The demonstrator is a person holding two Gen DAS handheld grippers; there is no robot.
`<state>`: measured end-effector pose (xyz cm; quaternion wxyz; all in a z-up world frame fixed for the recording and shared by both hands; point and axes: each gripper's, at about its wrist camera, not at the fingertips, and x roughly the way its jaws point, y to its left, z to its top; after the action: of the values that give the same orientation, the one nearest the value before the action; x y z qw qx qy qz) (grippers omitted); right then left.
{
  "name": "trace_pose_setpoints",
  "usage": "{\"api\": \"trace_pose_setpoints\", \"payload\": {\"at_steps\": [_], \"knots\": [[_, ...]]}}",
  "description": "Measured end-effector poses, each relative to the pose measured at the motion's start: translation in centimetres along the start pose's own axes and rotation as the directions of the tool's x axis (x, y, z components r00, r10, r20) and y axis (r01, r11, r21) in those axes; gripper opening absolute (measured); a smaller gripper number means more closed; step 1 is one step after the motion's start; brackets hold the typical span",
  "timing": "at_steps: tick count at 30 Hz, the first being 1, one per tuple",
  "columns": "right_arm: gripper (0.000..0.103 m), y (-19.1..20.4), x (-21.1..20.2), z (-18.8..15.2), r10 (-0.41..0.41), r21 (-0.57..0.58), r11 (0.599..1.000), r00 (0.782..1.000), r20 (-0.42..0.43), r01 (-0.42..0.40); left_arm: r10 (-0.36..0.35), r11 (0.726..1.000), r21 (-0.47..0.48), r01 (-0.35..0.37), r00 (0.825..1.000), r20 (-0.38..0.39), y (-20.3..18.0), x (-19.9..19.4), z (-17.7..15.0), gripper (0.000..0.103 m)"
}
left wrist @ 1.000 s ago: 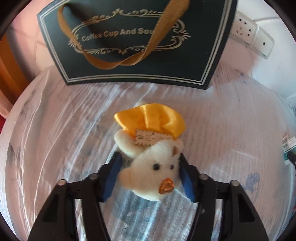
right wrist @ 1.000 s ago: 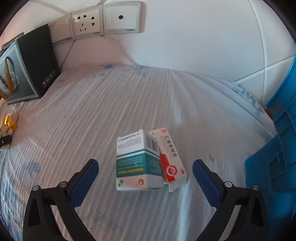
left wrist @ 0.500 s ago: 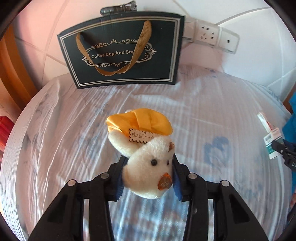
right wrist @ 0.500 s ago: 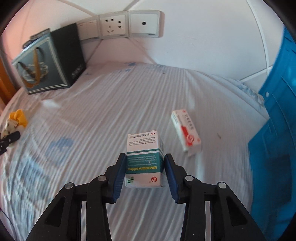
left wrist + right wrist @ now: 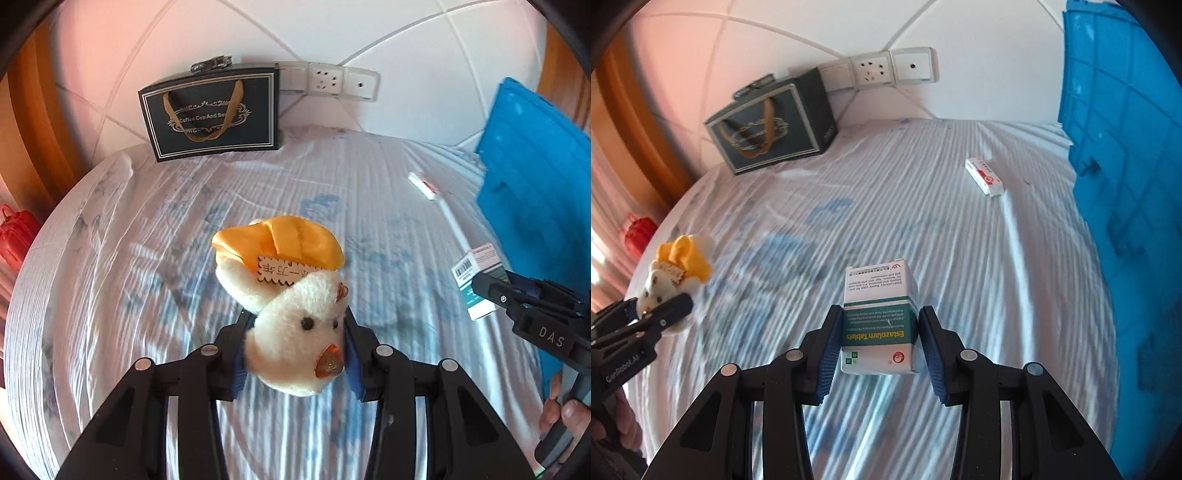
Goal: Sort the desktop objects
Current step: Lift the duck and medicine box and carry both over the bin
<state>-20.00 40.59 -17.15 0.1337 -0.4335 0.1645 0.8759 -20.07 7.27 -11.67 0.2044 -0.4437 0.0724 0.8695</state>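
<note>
Left gripper squeezes the soft cream plush chick at its head; right gripper clamps the light, crushable green-and-white cardboard tablet box by its sides.

Right tongs gripping green-white box, red-white box apart

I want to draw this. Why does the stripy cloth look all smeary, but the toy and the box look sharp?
Left wrist view: the striped cloth streaks with motion blur, while the plush chick stays crisp. Right wrist view: same smear on the cloth, but the medicine box is sharp. Both views bend edges, fisheye style.
</note>
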Motion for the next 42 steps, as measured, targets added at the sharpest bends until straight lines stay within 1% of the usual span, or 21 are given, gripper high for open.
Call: {"api": "trace_pose_setpoints", "payload": {"at_steps": [2,5,10,13,16,18,22,24,26,28,30,31,34,37,40,42], "knots": [[0.041,0.8,-2.3,-1.1,0.01,-0.016,1.0,1.0,0.015,-0.01,-0.008,1.0,0.019,0.008,1.0,0.017,-0.9,-2.2,-1.2,0.041],[0.041,2.1,-5.9,-3.0,0.038,-0.054,0.998,0.998,0.046,-0.035,0.013,0.999,0.031,-0.015,0.999,0.043,-1.7,-5.4,-3.1,0.041],[0.041,3.1,-11.3,-5.9,0.098,-0.125,0.988,0.991,0.094,-0.086,0.067,0.998,-0.006,-0.067,0.995,0.079,-2.9,-9.5,-6.2,0.041],[0.041,3.4,-14.1,-7.2,0.143,-0.179,0.976,0.984,0.11,-0.122,0.087,0.996,-0.03,-0.084,0.992,0.089,-3.9,-11.4,-7.8,0.041],[0.041,3.7,-16.7,-8.6,0.17,-0.233,0.963,0.977,0.128,-0.137,0.08,0.997,-0.032,-0.077,0.992,0.101,-5.2,-13.1,-9.1,0.041],[0.041,3.5,-18.6,-9.4,0.183,-0.245,0.959,0.972,0.145,-0.144,0.067,0.998,-0.013,-0.066,0.992,0.111,-6.0,-14.3,-9.6,0.041],[0.041,2.8,-22.9,-10.8,0.178,-0.224,0.966,0.959,0.221,-0.128,0.02,0.998,0.049,-0.029,0.987,0.16,-7.5,-16.8,-10.1,0.041],[0.041,2.4,-25.0,-11.3,0.163,-0.201,0.973,0.95,0.265,-0.11,-0.014,0.997,0.079,-0.001,0.982,0.189,-8.3,-18.0,-10.3,0.041],[0.041,2.1,-27.3,-11.7,0.131,-0.165,0.983,0.94,0.314,-0.082,-0.058,0.994,0.1,0.038,0.978,0.201,-9.1,-19.0,-10.2,0.041],[0.041,1.8,-29.5,-12.2,0.096,-0.134,0.99,0.934,0.344,-0.052,-0.127,0.986,0.137,0.099,0.968,0.216,-10.1,-20.2,-10.3,0.041],[0.041,1.4,-31.6,-12.8,0.056,-0.115,0.993,0.926,0.373,-0.014,-0.159,0.977,0.176,0.118,0.958,0.24,-11.5,-21.4,-10.3,0.041],[0.041,1.1,-32.4,-12.9,0.035,-0.103,0.995,0.924,0.381,0.005,-0.184,0.971,0.195,0.136,0.95,0.254,-12.3,-22.1,-10.2,0.041],[0.041,-0.2,-35.4,-13.7,-0.007,-0.056,0.998,0.906,0.424,0.034,-0.258,0.952,0.236,0.193,0.922,0.287,-14.7,-24.5,-9.9,0.041],[0.041,-2.0,-38.4,-14.3,-0.082,-0.024,0.994,0.879,0.47,0.106,-0.293,0.938,0.277,0.207,0.9,0.322,-17.5,-26.7,-9.6,0.041],[0.041,-4.7,-41.0,-14.3,-0.111,0.016,0.993,0.849,0.517,0.12,-0.321,0.927,0.31,0.213,0.878,0.355,-20.8,-28.2,-9.3,0.041],[0.041,-7.0,-43.0,-14.5,-0.138,0.041,0.99,0.823,0.551,0.138,-0.347,0.916,0.331,0.227,0.862,0.369,-23.6,-28.9,-9.2,0.041]]}}
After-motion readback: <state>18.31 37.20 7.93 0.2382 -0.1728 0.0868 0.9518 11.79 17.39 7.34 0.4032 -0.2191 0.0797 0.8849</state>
